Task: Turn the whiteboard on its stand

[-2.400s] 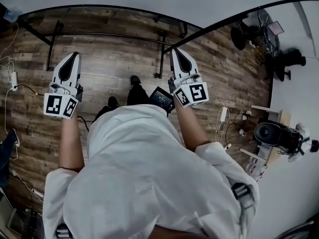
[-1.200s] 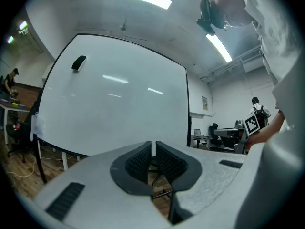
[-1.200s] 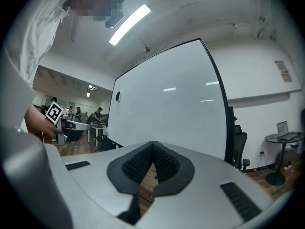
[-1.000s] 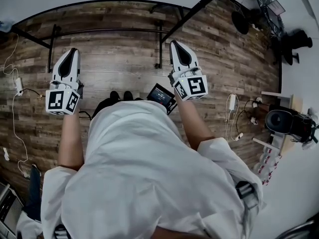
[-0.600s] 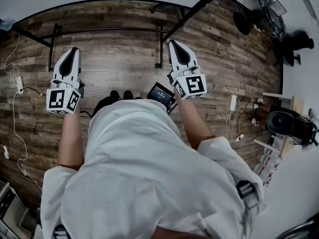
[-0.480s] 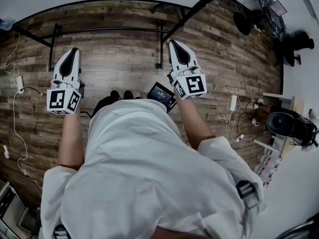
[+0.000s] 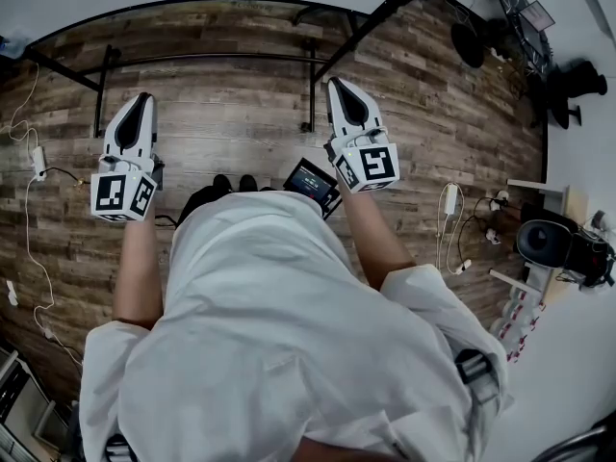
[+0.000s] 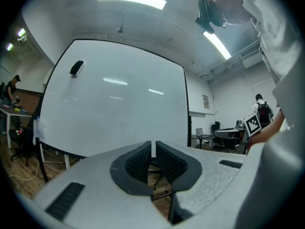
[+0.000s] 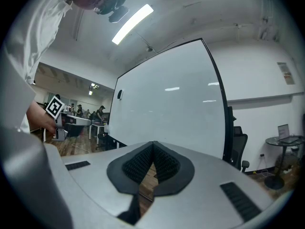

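The whiteboard (image 8: 114,109) is plain white in a thin black frame, with a black eraser (image 8: 76,67) on it. The floor (image 7: 231,114) is brown wood-grain planks. The left hand-held gripper (image 7: 142,98) and right hand-held gripper (image 7: 339,83) are white, with black ribbed pads (image 8: 138,163) and black-and-white square markers. The shirt (image 7: 279,335) is white.

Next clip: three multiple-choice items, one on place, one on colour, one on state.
1. In the left gripper view, where on the whiteboard is the eraser? A upper left B centre C lower right
2. The floor is: A brown wood B green carpet C white tile
3. The left gripper and right gripper are: A open B shut, empty C shut on the frame
Answers: 1 A, near its top left corner; 2 A, planks in the head view; 3 B, jaws closed on nothing.
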